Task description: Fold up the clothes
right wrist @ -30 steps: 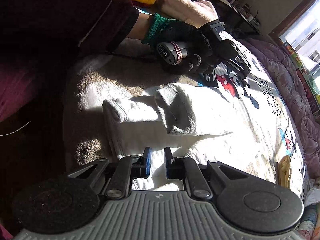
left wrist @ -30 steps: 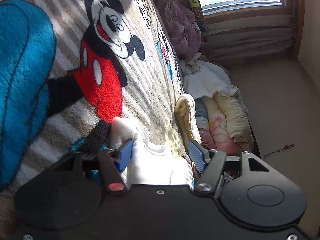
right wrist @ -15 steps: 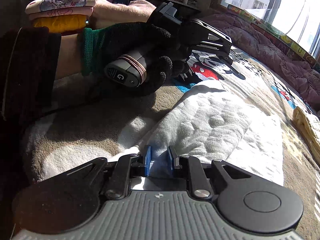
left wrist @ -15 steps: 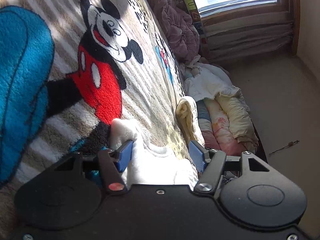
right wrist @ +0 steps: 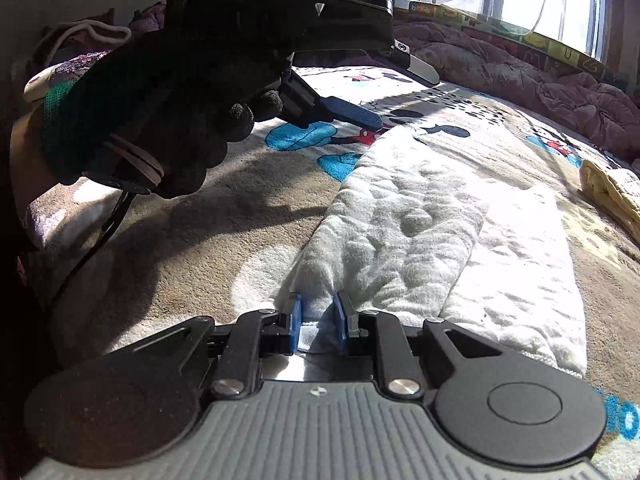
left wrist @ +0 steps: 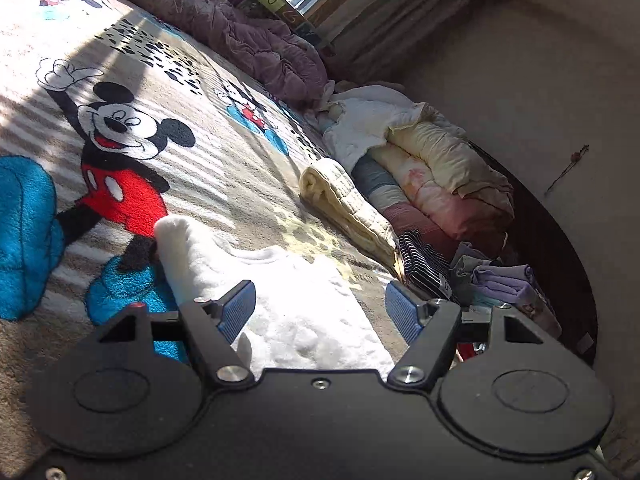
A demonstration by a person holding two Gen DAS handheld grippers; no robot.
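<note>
lying on the cartoon blanket is the white fleecy garment, folded over itself along its length, so a thick upper layer is resting on a flatter lower layer that is sticking out on the right. the right gripper is pinching the near edge of the upper layer: its blue pads are standing narrow with white cloth between them. the left gripper is hovering above the far part of the garment, its fingers spread wide and holding nothing. a hand in a black glove is gripping its handle, above the blanket and to the left of the garment. a rolled yellow cloth is lying near the blanket's edge, apart from the garment, and a pile of folded bedding is sitting just beyond it.
</note>
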